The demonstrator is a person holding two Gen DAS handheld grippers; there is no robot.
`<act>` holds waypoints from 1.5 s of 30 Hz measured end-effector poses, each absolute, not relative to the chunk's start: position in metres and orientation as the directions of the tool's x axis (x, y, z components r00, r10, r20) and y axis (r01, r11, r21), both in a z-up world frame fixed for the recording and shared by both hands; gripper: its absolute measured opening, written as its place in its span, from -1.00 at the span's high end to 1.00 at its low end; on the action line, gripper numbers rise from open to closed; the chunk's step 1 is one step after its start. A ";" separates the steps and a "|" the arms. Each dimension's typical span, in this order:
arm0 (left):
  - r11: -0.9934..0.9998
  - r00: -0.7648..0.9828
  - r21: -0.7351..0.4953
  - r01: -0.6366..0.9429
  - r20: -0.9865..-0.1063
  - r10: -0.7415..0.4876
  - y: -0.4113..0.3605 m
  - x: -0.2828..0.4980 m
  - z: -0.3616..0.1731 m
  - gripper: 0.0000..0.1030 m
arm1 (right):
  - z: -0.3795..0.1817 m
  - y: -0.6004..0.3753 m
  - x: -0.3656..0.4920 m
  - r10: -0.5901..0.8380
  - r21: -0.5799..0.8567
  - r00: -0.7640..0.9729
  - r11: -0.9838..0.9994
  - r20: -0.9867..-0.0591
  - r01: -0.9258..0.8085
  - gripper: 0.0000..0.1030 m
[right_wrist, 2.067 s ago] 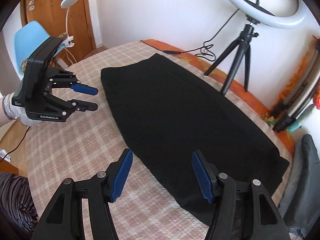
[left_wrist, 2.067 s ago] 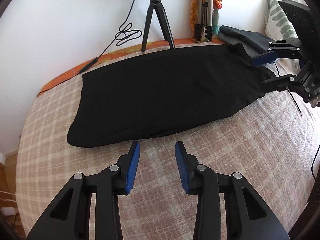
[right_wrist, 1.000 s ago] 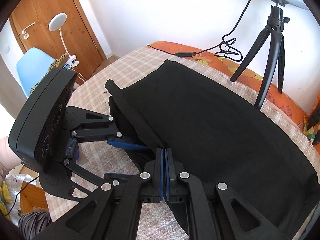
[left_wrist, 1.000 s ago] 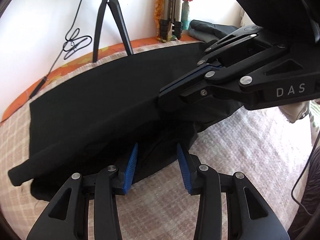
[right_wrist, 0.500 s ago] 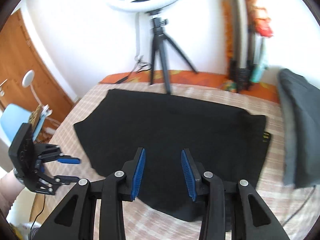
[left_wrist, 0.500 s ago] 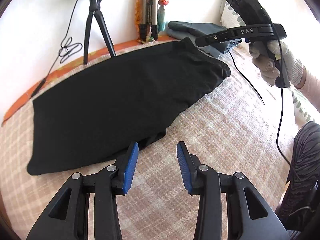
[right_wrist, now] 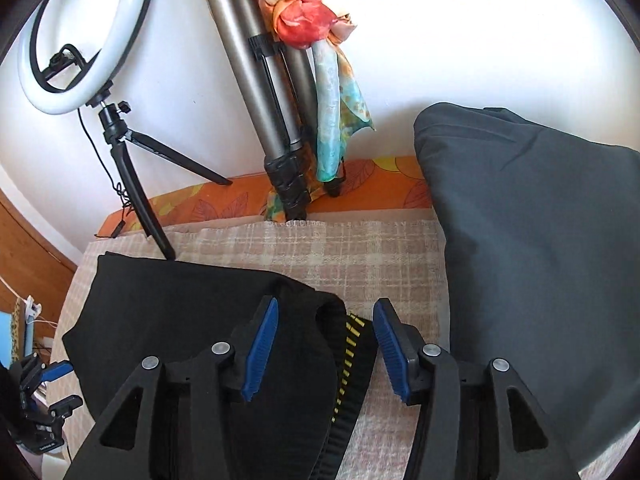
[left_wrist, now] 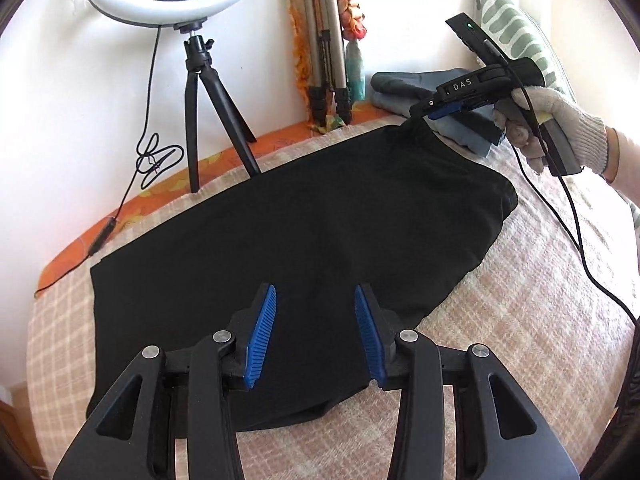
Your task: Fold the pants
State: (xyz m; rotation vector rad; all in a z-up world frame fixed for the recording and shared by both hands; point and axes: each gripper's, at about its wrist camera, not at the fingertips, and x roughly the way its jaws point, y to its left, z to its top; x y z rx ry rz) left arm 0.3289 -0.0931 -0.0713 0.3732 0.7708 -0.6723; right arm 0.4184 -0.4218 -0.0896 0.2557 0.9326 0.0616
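Note:
The black pants [left_wrist: 304, 216] lie folded lengthwise on the checked bed cover, running from near left to far right. My left gripper [left_wrist: 315, 336] is open and empty, hovering over the pants' near edge at mid-length. My right gripper [right_wrist: 324, 344] is open, its jaws astride the waistband [right_wrist: 348, 364], whose inside shows yellow stripes. In the left wrist view the right gripper [left_wrist: 430, 114] sits at the pants' far corner. The pants also show in the right wrist view [right_wrist: 180, 316].
A ring light on a small tripod [left_wrist: 200, 92] and a folded grey tripod with scarves [left_wrist: 326, 52] stand at the wall. A pile of grey folded clothes [right_wrist: 540, 240] lies right of the waistband. A cable [left_wrist: 576, 232] trails over the bed cover [left_wrist: 520, 320].
Both grippers have moved closer to the pants. The left one now hovers over the near edge. The right one has dropped to the waistband corner and opened wider.

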 end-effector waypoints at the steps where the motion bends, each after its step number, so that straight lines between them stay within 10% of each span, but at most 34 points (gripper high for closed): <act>1: 0.733 0.522 0.066 0.677 -0.745 -0.415 -0.094 0.331 -0.074 0.23 | -0.094 -0.421 0.423 0.146 0.226 0.588 0.972 -0.796 0.064 -0.01; 4: 0.734 0.510 0.060 0.676 -0.757 -0.409 -0.095 0.333 -0.082 0.23 | -0.104 -0.421 0.434 0.149 0.224 0.570 0.973 -0.808 0.062 0.06; 6: 0.735 0.508 0.064 0.675 -0.762 -0.401 -0.096 0.333 -0.086 0.23 | -0.109 -0.423 0.436 0.168 0.249 0.563 0.966 -0.809 0.069 0.59; 12: 0.734 0.508 0.067 0.676 -0.764 -0.398 -0.097 0.332 -0.089 0.23 | -0.098 -0.428 0.424 0.147 0.240 0.590 0.968 -0.794 0.081 1.00; 16: 0.729 0.510 0.064 0.682 -0.756 -0.411 -0.100 0.327 -0.085 0.23 | -0.095 -0.431 0.420 0.077 0.164 0.597 0.982 -0.799 0.093 0.91; 20: 0.714 0.503 0.065 0.697 -0.755 -0.422 -0.107 0.322 -0.082 0.23 | -0.093 -0.431 0.423 0.161 0.246 0.606 0.967 -0.779 0.059 0.13; 37: 0.700 0.489 0.049 0.713 -0.750 -0.445 -0.125 0.321 -0.081 0.23 | -0.106 -0.418 0.443 0.168 0.233 0.556 0.971 -0.814 0.047 0.15; 41: 0.696 0.483 0.054 0.716 -0.758 -0.438 -0.130 0.321 -0.084 0.23 | -0.107 -0.413 0.437 0.185 0.237 0.574 0.971 -0.798 0.017 0.87; 45: 0.690 0.478 0.044 0.723 -0.752 -0.454 -0.133 0.320 -0.081 0.23 | -0.097 -0.424 0.429 0.122 0.193 0.592 0.979 -0.797 0.058 0.90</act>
